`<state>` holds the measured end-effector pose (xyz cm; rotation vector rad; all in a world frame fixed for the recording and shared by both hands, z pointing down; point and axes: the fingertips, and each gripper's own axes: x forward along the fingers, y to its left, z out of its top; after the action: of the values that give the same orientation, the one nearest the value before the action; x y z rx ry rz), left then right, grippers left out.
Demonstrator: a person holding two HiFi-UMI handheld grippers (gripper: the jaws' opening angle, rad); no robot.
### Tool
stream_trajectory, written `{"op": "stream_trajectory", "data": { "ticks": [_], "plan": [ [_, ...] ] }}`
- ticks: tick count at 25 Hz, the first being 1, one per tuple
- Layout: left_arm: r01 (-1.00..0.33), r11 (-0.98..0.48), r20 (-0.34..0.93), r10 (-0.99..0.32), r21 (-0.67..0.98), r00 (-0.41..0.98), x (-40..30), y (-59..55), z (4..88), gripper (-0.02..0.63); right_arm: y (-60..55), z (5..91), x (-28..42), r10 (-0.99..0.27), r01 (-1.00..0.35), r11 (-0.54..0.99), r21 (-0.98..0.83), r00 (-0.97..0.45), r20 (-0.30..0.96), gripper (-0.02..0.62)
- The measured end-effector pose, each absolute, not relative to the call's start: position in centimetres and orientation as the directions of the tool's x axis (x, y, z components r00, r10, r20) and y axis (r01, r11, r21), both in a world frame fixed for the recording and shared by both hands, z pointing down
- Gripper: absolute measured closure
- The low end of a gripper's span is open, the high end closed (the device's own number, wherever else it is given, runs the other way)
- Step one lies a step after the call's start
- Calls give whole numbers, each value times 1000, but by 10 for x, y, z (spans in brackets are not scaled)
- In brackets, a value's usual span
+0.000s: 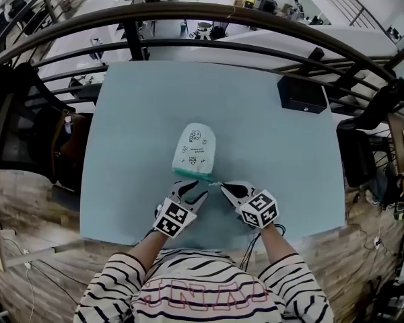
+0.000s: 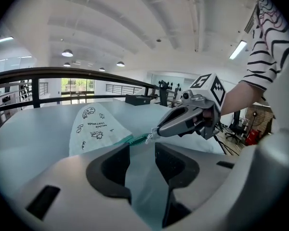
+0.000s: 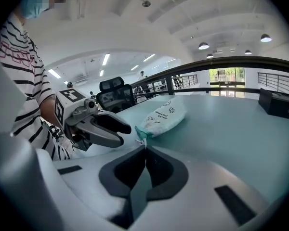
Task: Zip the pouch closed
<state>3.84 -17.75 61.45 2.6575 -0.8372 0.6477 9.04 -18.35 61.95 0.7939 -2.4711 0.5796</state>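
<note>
– What is the right gripper doing?
– Its jaws are pressed together, and they pinch the small white zip pull right at their tips, low in the middle of the right gripper view.

– And the left gripper?
– Its jaws stand apart, with only bare table showing between them. In its own view the tips sit just short of the pouch's near end and hold nothing.

– Where is the pouch?
– It lies flat in the middle of the head view, just above the two grippers. It is white with small dark drawings, and its rounded end points toward the top of the frame. The teal zip edge runs across its near end, and the pull sticks out at the right corner of that edge, where the right gripper has it.

– How do the grippers sit against each other?
– Side by side below the pouch, with their tips angled in toward the zip end.

– What lies around them?
– A pale blue-green table. A black box sits on it toward the upper right, well apart from the pouch. A dark curved railing crosses the top of the frame.
</note>
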Motion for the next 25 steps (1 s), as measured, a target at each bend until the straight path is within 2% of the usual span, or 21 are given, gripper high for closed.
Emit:
{"op": "stream_trajectory", "data": {
  "ticks": [7, 16, 20, 25],
  "plan": [
    [-531, -840, 497, -413, 116, 763, 60, -167, 619, 460, -171, 614, 84, -438, -637, 731, -242, -711, 550, 566],
    [-517, -847, 503, -396, 121, 768, 66, -159, 618, 465, -155, 610, 82, -466, -668, 705, -237, -689, 555, 566],
    [-513, -850, 507, -392, 118, 768, 67, -155, 620, 538, -150, 615, 87, -480, -689, 685, -236, -671, 566, 566],
    [-497, -860, 514, -374, 120, 772, 74, -145, 620, 563, -142, 614, 89, -481, -692, 680, -241, -670, 565, 566]
  ]
}}
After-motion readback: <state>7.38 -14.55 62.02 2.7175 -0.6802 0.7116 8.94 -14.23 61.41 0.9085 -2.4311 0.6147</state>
